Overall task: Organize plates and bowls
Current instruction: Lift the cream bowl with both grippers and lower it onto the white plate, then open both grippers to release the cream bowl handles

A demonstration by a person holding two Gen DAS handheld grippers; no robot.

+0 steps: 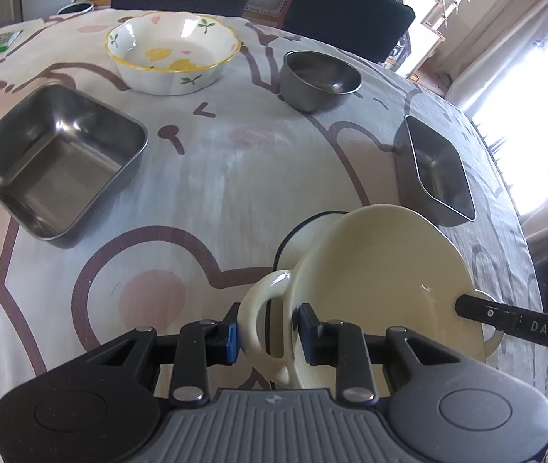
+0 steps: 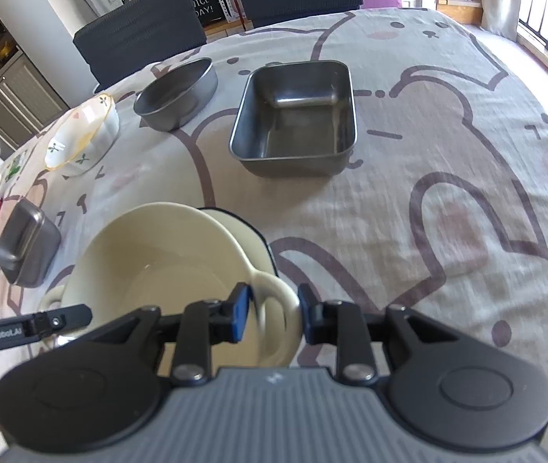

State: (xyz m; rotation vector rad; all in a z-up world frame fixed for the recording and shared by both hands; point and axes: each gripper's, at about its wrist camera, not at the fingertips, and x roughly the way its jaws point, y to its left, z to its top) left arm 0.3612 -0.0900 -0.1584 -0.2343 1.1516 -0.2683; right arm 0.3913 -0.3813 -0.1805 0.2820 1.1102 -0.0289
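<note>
Gripping cream bowl [image 1: 381,270] handles, second dish beneath mostly hidden, both grippers.

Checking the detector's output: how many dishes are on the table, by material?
Steel: 3 (large square steel pan, round steel bowl, small rectangular steel pan)
Ceramic: 3 (floral scalloped bowl, cream two-handled bowl, cream black-rimmed dish beneath it)
Total: 6

Second cream bowl [image 2: 235,227] mostly hidden behind first.
</note>
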